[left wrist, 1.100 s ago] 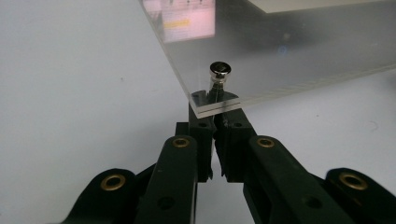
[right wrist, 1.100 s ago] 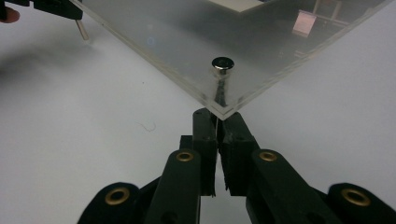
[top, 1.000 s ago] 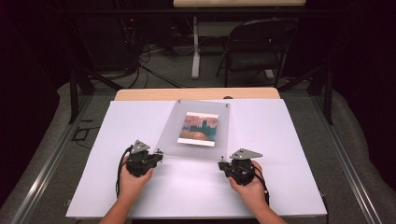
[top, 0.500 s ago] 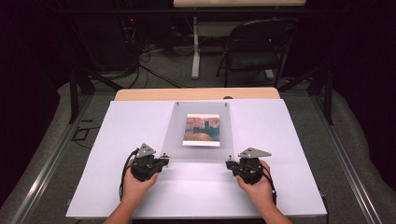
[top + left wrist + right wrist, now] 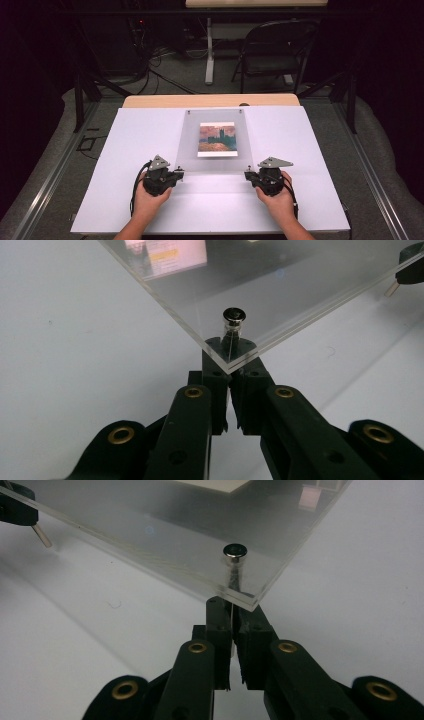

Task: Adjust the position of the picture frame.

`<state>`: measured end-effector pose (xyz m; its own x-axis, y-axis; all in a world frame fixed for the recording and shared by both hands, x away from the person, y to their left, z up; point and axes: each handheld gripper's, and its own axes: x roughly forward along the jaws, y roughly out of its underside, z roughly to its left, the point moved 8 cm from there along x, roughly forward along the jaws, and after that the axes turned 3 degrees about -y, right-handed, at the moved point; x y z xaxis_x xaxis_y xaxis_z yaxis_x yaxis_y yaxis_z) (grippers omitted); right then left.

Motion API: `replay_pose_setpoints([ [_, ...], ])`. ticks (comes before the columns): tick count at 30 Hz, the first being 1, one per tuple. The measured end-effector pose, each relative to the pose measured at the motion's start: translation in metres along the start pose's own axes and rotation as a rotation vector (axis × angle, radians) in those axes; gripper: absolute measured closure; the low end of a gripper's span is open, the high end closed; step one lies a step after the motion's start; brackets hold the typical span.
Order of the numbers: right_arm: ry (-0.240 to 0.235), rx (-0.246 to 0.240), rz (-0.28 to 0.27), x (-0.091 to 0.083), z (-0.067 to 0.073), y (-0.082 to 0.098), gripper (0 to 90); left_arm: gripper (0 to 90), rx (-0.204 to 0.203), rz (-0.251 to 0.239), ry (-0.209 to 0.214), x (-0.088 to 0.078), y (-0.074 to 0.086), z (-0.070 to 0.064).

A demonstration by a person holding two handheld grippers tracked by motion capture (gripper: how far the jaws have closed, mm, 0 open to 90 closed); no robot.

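A clear acrylic plate (image 5: 187,145) lies square on the white table (image 5: 125,150), over a small picture of a sunset skyline (image 5: 217,139). My left gripper (image 5: 179,173) sits at its near left corner and my right gripper (image 5: 247,174) at its near right corner. In the left gripper view the jaws (image 5: 230,352) are shut on a thin metal pin (image 5: 234,316) that reaches under the plate's corner (image 5: 300,290). In the right gripper view the jaws (image 5: 232,607) likewise pinch a pin (image 5: 234,551) beneath the other corner (image 5: 150,530).
Two small fasteners (image 5: 189,112) mark the plate's far edge. A wooden strip (image 5: 210,100) borders the table's far side. Beyond it stand a folding chair (image 5: 272,50) and a table leg (image 5: 209,55) with cables on the floor.
The plate lay skewed a second ago and now sits square to the table. Both grippers have shifted slightly right and toward the near edge with its corners.
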<state>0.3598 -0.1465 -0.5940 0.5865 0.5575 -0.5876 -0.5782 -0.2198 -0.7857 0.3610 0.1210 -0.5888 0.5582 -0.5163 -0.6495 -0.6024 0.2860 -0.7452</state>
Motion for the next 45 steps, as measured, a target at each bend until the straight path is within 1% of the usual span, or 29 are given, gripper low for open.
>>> replay_pose_setpoints([
  [5, 0.003, 0.001, -0.005, 0.001, -0.002, -0.002, 85.1, 85.1, -0.002, -0.011, -0.002, 0.002, -0.002, 0.001],
  [6, 0.007, 0.012, -0.012, 0.002, -0.004, -0.003, 85.0, 85.1, -0.002, -0.010, -0.003, 0.003, -0.002, 0.000],
  [11, 0.014, 0.026, -0.009, 0.005, -0.009, -0.004, 84.7, 85.1, -0.006, -0.004, -0.003, 0.007, -0.003, 0.000],
  [18, 0.012, 0.023, -0.009, 0.011, -0.008, -0.006, 84.6, 85.0, -0.026, -0.005, -0.015, 0.010, -0.004, 0.009],
  [21, 0.011, 0.022, -0.009, 0.014, -0.007, -0.006, 84.6, 84.9, -0.028, 0.000, -0.020, 0.011, -0.005, 0.013],
  [22, 0.010, 0.022, -0.009, 0.014, -0.007, -0.006, 84.6, 84.9, -0.034, -0.002, -0.022, 0.012, -0.005, 0.013],
  [25, 0.013, 0.022, -0.013, 0.016, -0.007, -0.007, 84.6, 84.9, -0.034, 0.001, -0.018, 0.013, -0.005, 0.014],
  [26, 0.017, 0.026, -0.014, 0.017, -0.008, -0.007, 84.5, 84.9, -0.035, -0.002, -0.024, 0.014, -0.006, 0.014],
  [29, 0.018, 0.031, -0.017, 0.017, -0.010, -0.007, 84.3, 84.9, -0.031, 0.000, -0.015, 0.015, -0.006, 0.013],
  [30, 0.019, 0.041, -0.020, 0.016, -0.012, -0.007, 84.2, 84.9, -0.027, -0.003, -0.012, 0.016, -0.006, 0.012],
  [31, 0.021, 0.038, -0.020, 0.016, -0.013, -0.008, 84.2, 84.9, -0.027, -0.004, -0.011, 0.016, -0.006, 0.012],
  [34, 0.020, 0.042, -0.020, 0.017, -0.013, -0.007, 84.1, 84.8, -0.033, -0.003, -0.011, 0.017, -0.006, 0.012],
  [40, 0.017, 0.044, -0.014, 0.017, -0.013, -0.006, 84.1, 84.7, -0.031, -0.005, -0.009, 0.017, -0.005, 0.012],
  [43, 0.019, 0.044, -0.011, 0.018, -0.013, -0.005, 84.0, 84.5, -0.032, -0.006, -0.003, 0.017, -0.004, 0.013],
  [44, 0.017, 0.049, -0.011, 0.018, -0.013, -0.004, 83.9, 84.2, -0.040, -0.010, 0.002, 0.017, -0.004, 0.013],
  [45, 0.017, 0.049, -0.011, 0.018, -0.013, -0.004, 83.9, 84.0, -0.040, -0.010, 0.002, 0.017, -0.004, 0.013],
])
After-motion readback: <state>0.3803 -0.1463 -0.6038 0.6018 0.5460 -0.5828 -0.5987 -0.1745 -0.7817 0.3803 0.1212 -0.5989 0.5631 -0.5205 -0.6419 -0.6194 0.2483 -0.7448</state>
